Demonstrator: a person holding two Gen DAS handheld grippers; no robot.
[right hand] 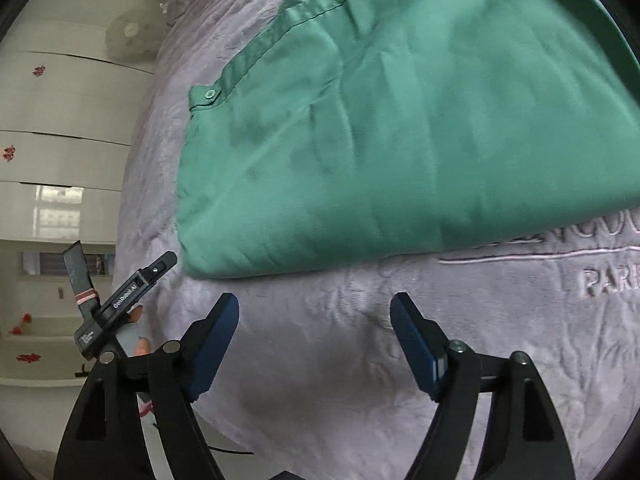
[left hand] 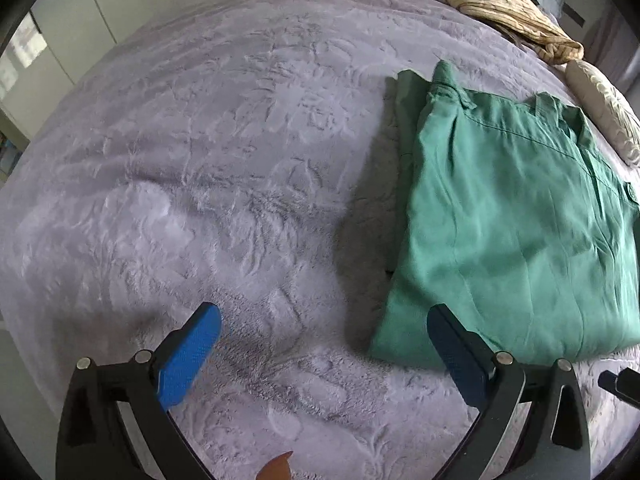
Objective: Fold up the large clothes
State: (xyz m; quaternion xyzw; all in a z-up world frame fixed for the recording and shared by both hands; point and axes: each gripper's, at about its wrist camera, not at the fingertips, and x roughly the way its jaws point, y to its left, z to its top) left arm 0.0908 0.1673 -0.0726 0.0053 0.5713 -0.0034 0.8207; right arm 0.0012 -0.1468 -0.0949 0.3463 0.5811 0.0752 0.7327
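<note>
A green shirt (left hand: 516, 216) lies folded into a flat rectangle on the lilac bedspread (left hand: 200, 160). In the left wrist view it fills the right half, and my left gripper (left hand: 324, 328) hangs open above the bedspread with its right blue pad beside the shirt's near corner. Nothing sits between its fingers. In the right wrist view the same shirt (right hand: 400, 120) spreads across the top, its buttoned cuff at the left edge. My right gripper (right hand: 316, 312) stands open just below the shirt's near edge, holding nothing.
A beige crumpled garment (left hand: 504, 4) and a pale pillow (left hand: 604, 108) lie at the far right of the bed. White cabinets (right hand: 60, 120) stand past the bed's edge. The other gripper's black body (right hand: 120, 304) shows at the left of the right wrist view, by the bed's edge.
</note>
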